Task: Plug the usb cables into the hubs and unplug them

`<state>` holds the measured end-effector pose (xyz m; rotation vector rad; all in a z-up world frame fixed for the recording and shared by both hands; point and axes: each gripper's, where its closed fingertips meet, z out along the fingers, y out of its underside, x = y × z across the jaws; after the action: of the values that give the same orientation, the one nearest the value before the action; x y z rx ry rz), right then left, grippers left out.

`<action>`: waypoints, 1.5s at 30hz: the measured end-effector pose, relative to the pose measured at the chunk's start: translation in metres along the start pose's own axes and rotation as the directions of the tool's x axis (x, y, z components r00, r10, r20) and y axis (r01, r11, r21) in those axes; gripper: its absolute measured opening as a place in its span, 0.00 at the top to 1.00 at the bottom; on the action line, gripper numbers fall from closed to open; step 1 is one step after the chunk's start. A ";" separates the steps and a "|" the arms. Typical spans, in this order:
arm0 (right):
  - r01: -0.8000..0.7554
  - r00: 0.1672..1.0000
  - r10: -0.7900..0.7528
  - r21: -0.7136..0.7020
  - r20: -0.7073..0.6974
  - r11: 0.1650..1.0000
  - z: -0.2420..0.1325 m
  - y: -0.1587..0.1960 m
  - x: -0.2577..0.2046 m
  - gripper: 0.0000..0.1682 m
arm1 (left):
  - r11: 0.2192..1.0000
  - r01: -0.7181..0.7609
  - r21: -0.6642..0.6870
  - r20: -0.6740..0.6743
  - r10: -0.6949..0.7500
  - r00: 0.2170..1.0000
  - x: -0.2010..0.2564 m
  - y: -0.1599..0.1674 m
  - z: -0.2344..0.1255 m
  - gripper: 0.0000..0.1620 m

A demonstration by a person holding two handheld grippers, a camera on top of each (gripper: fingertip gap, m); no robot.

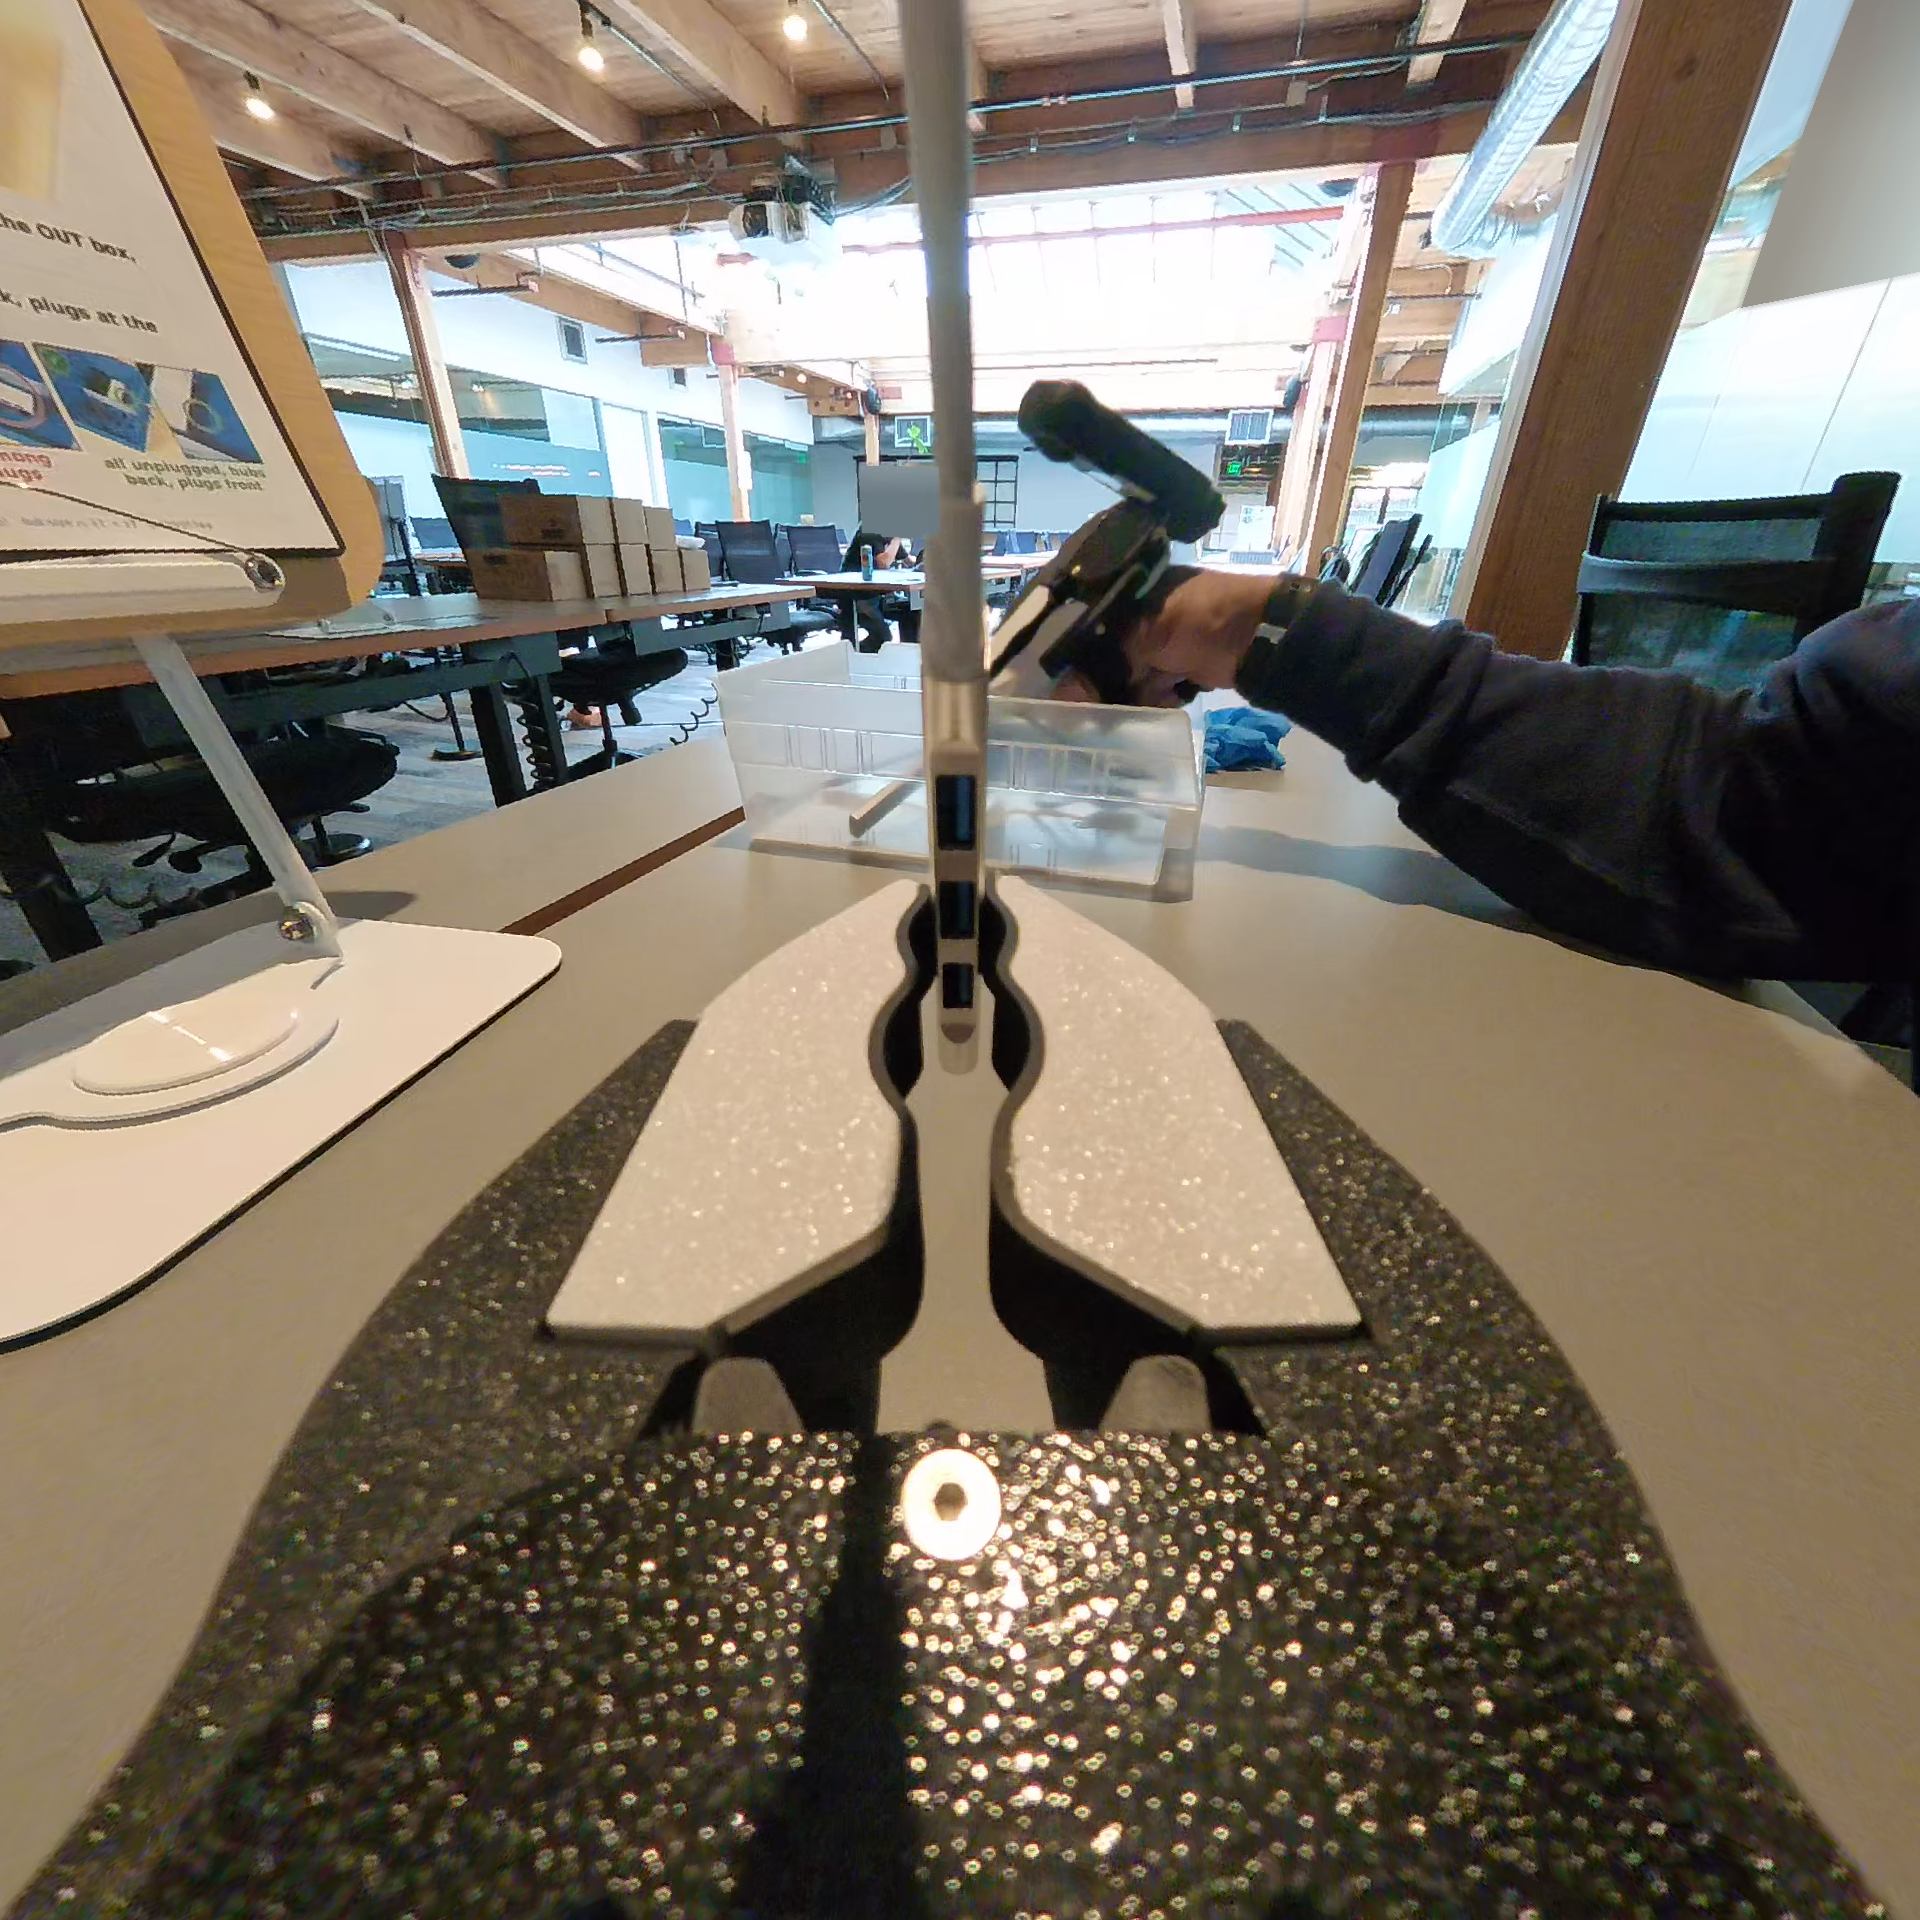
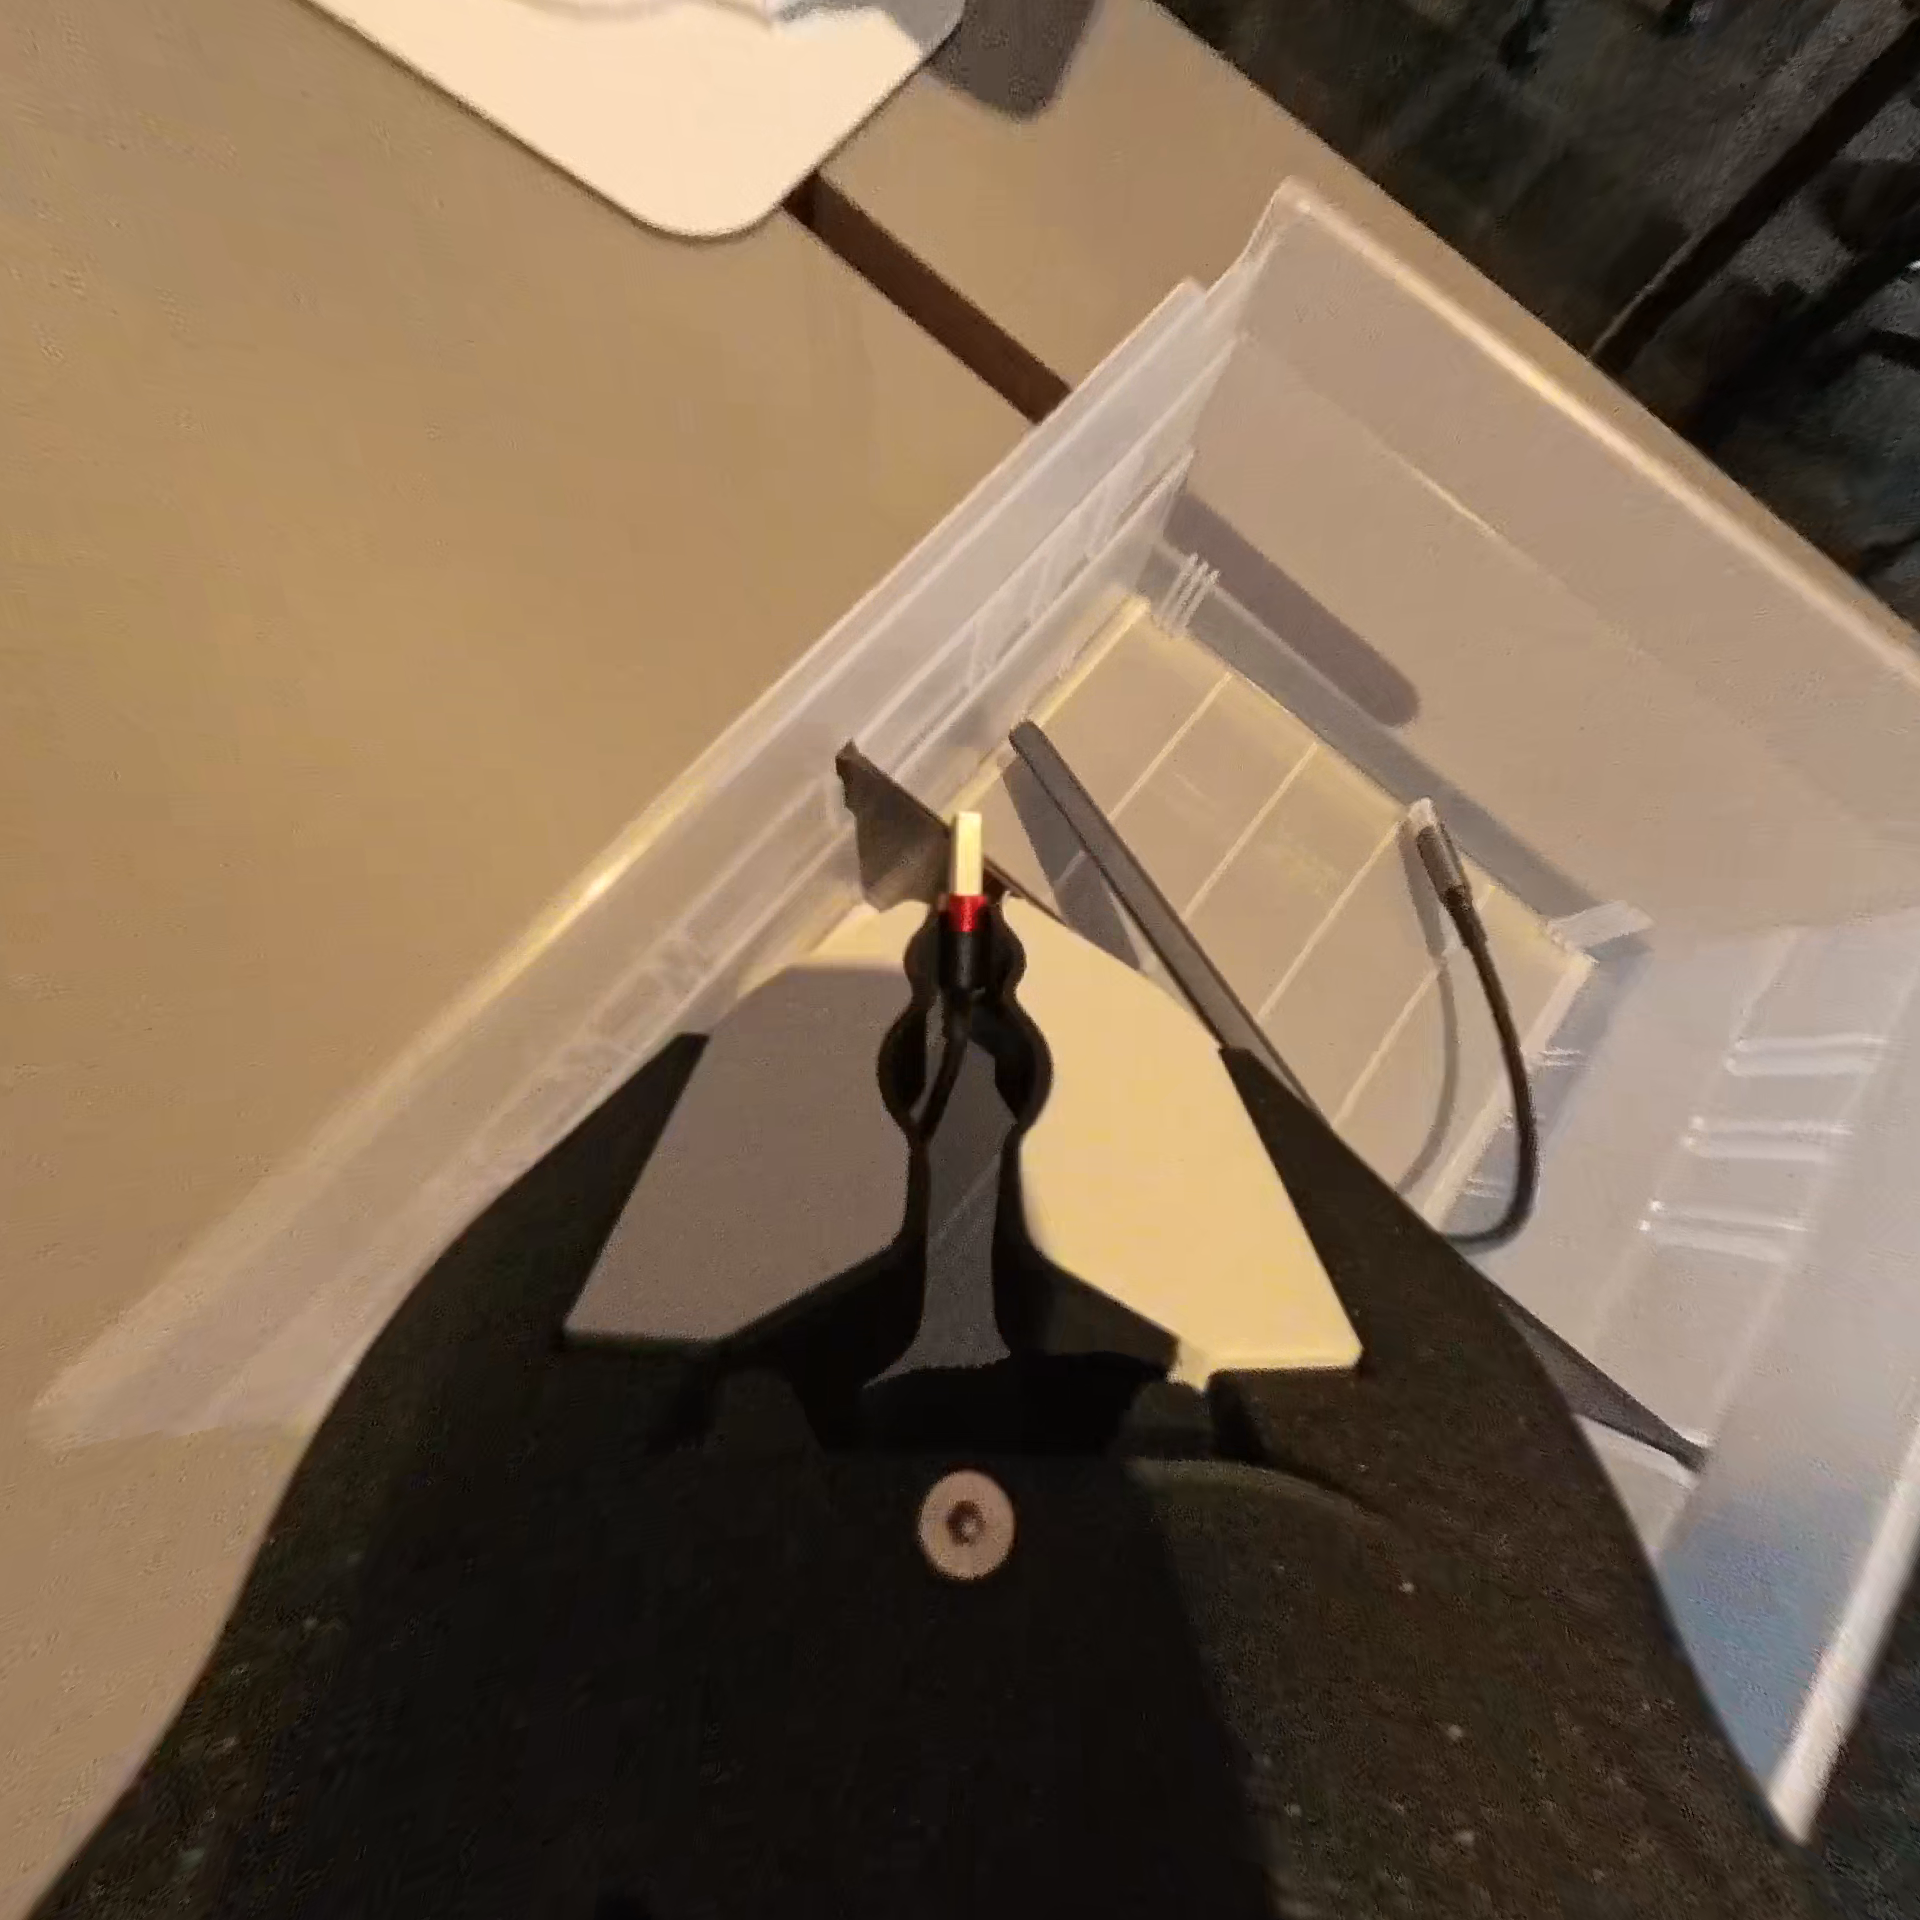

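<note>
**Clerk:** Item one. Left gripper (image 1: pixel 958 961), closed on the silver hub (image 1: pixel 957 831). The hub stands upright on edge between the two pads, above the bench (image 1: pixel 1507 1195), ports facing the camera in a column, its grey lead (image 1: pixel 943 312) running straight up out of view.

**Checker:** Handling?

**Clerk:** Judged a stiff, light metal bar with smooth sides, so it could slide under a push. It is clamped at its lower end; a hold nearer the port in use would likely brace it better.

**Checker:** Item two.

**Clerk:** Right gripper (image 2: pixel 961 930), shut on a usb plug (image 2: pixel 965 860). The red collar sits at the fingertips, the pale metal tip stands clear ahead, and the thin black cord (image 2: pixel 935 1070) trails back between the fingers. The plug hangs over the clear plastic bin (image 2: pixel 1558 436), which sits toward the far edge of the bench.

**Checker:** Handling?

**Clerk:** Small and rigid at the shell, limp in the cord. Hold belongs on the collar and shell, as it is, never on the cord.

**Checker:** Outward from there?

**Clerk:** Inside the bin: a second dark hub (image 2: pixel 1122 894) leaning along the near wall, and another cable (image 2: pixel 1496 1029) with a metal-ended plug. The white stand base (image 1: pixel 208 1091) lies toward the left edge of the bench.
</note>
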<state>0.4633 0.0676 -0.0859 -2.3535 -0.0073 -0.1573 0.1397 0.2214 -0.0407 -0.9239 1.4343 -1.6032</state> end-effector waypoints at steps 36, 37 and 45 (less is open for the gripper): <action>0.440 0.874 -0.466 0.183 0.139 0.879 -0.027 -0.108 -0.184 0.85 | 0.961 0.048 -0.273 -0.149 -0.092 0.985 0.049 0.034 0.031 0.95; 0.428 0.857 -0.470 0.219 0.209 0.877 -0.023 -0.112 -0.208 0.84 | 0.955 0.032 -0.293 -0.160 -0.082 0.984 0.052 0.038 0.032 0.95; 0.309 0.733 -0.444 0.330 0.515 0.892 0.012 -0.116 -0.319 0.77 | 0.937 -0.015 -0.350 -0.190 -0.055 0.980 0.059 0.050 0.033 0.95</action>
<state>0.1421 0.1714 -0.0496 -2.0539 -0.7769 0.3604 0.1476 0.1513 -0.0858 -1.0010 1.8989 -1.5135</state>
